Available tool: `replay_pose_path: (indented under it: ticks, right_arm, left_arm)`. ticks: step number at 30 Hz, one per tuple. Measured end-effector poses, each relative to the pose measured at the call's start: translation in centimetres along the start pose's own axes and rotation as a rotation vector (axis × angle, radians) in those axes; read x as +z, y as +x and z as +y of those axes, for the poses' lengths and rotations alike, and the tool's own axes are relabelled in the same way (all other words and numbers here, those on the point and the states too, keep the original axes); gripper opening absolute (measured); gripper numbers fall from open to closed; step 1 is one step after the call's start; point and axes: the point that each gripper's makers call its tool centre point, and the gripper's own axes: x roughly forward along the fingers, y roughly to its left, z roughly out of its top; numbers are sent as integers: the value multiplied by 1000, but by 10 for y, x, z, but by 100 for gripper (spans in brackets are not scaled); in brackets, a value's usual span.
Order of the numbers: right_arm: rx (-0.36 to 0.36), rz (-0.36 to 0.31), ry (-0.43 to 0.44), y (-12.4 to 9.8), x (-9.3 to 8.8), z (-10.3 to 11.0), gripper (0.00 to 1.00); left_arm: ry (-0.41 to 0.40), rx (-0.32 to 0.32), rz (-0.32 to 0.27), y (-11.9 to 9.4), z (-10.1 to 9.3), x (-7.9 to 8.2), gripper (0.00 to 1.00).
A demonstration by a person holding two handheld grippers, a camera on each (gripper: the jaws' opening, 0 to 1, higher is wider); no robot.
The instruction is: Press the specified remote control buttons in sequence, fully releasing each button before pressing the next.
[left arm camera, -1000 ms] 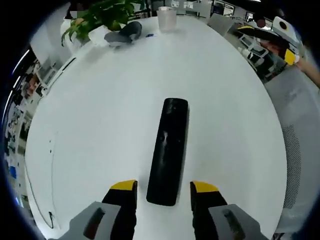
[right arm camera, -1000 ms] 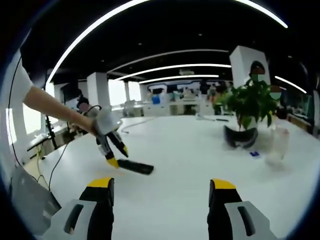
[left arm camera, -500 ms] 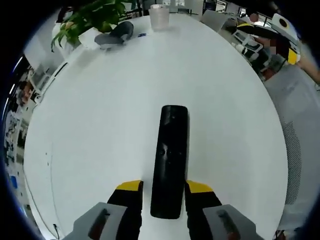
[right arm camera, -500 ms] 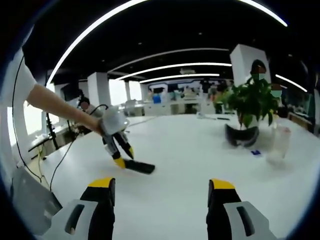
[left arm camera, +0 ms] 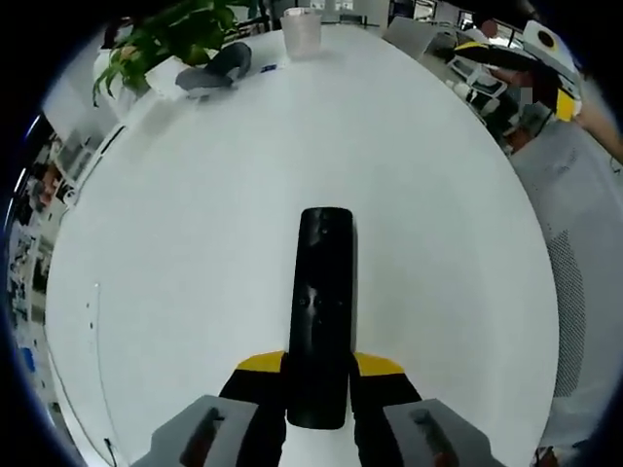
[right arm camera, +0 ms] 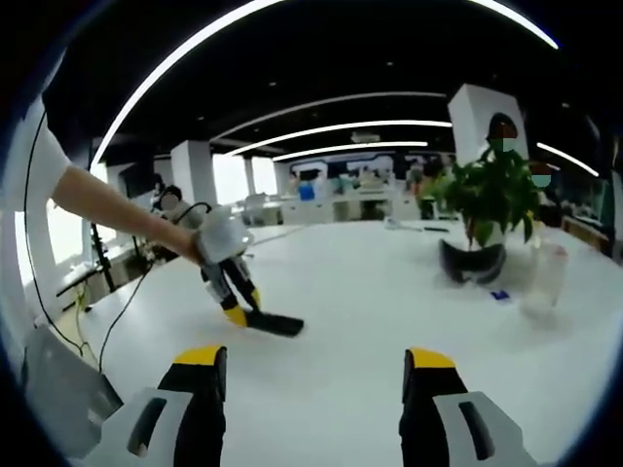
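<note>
A long black remote control (left arm camera: 321, 311) lies lengthwise on the white table (left arm camera: 195, 243). My left gripper (left arm camera: 319, 365) is shut on its near end, with a yellow-tipped jaw pressed against each long side. In the right gripper view the same remote (right arm camera: 274, 324) lies flat on the table at left, with the left gripper (right arm camera: 237, 304) slanting down onto its end from a person's hand. My right gripper (right arm camera: 313, 360) hangs above the table well away from the remote, open, with nothing between its jaws.
At the table's far end stand a potted plant (left arm camera: 146, 44), a dark headset-like object (left arm camera: 216, 70) and a clear plastic cup (left arm camera: 300, 29). A grey mesh chair (left arm camera: 584, 253) borders the table on the right. A thin cable (right arm camera: 112, 316) hangs off the table's edge.
The left jaws, open on either side of the remote's near end a second ago, have closed onto it. The right gripper has barely moved.
</note>
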Motion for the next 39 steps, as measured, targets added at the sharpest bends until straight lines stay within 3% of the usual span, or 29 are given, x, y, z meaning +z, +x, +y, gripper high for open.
replay_pose_path:
  ticks: [17, 33, 39]
  right_arm:
    - [13, 33, -22, 3, -6, 3, 72]
    - [16, 42, -35, 2, -6, 4, 72]
    - [23, 50, -41, 2, -7, 6, 71]
  left_arm:
    - [-53, -14, 2, 0, -14, -4, 23]
    - [-20, -14, 41, -2, -39, -8, 23]
    - [-40, -9, 21, -4, -46, -11, 23]
